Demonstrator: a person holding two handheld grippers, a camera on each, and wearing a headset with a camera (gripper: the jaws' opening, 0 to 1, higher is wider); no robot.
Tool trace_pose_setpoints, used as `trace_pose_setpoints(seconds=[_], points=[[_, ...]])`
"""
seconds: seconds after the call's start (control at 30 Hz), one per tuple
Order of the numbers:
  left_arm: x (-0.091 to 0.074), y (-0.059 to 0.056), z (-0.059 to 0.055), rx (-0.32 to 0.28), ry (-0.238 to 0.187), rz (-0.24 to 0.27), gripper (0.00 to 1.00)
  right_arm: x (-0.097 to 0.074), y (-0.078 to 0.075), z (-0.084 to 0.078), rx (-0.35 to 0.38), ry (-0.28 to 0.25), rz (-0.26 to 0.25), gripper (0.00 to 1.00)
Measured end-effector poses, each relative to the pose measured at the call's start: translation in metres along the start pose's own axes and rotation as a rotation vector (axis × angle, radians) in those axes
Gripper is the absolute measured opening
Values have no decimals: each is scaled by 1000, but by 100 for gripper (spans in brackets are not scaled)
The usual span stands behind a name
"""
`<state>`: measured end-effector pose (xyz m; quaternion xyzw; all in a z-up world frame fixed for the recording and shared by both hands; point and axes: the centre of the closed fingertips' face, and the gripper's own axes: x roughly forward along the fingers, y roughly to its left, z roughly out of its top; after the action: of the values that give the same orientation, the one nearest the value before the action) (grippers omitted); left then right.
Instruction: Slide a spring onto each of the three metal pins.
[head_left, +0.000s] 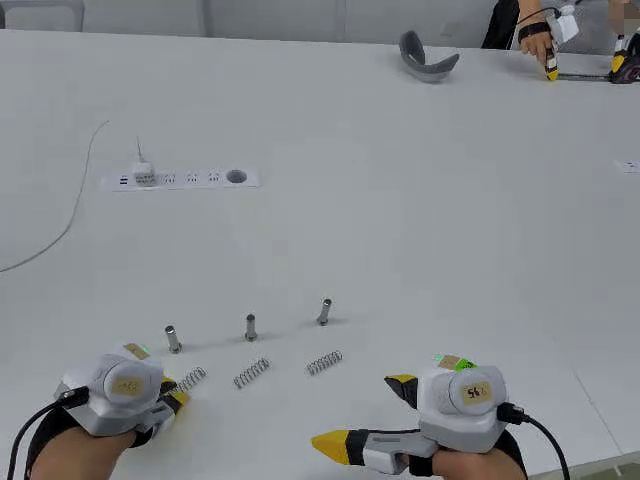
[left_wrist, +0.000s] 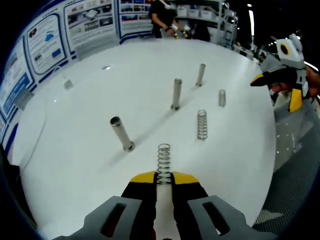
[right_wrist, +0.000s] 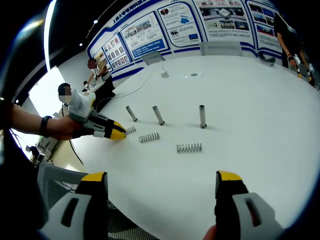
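Head view: left pin (head_left: 173, 338), middle pin (head_left: 251, 326) and right pin (head_left: 324, 311) upright in a row on the white bench (head_left: 400, 220), all three bare. Just in front of them, lying flat: leftmost spring (head_left: 190, 379), middle spring (head_left: 251, 373), right spring (head_left: 324, 362). Left tool (head_left: 172, 397) at the near end of the leftmost spring. Right tool (head_left: 368, 415) well apart to the right, yellow tips spread. Farther back, a power strip (head_left: 180, 179).

Left gripper view: left tool (left_wrist: 163, 178) clenched on the near end of the leftmost spring (left_wrist: 163, 157), most of the coil jutting out ahead of the yellow tips. Hard to tell whether lifted or resting on the bench. Left pin (left_wrist: 121, 133) close by, ahead and to the left.

Right gripper view: right tool (right_wrist: 161, 176) released, jaws wide, nothing between them. Right spring (right_wrist: 189, 147) nearest ahead, right pin (right_wrist: 202, 116) just beyond it.

Handling, as a judgement: probably very light, soft along its length, round and ready to roll or pop out of a hard squeeze. Best pinched gently near one end, as here, with the far end left open to slip over the pin top.
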<state>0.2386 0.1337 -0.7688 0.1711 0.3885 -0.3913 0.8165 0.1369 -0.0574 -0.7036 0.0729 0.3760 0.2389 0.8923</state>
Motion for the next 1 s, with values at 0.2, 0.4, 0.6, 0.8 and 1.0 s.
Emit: trace_pose_setpoints(seconds=[0.2,0.4,0.6,0.8,1.0], points=[[-1,-2,-2,-17,7,-9,11,2,6,1,-1,-3,14,90],[-8,-2,-7,-65,7,-8,10,2,10,1,-3,-8,17,90],[-15,-4,-13,-99,8,-15,10,2,12,0,-4,-3,23,89],[-24,-7,-15,-112,3,-25,10,5,17,1,5,-7,41,89],[-35,-15,-21,-107,3,-46,10,9,27,2,17,-13,68,87]])
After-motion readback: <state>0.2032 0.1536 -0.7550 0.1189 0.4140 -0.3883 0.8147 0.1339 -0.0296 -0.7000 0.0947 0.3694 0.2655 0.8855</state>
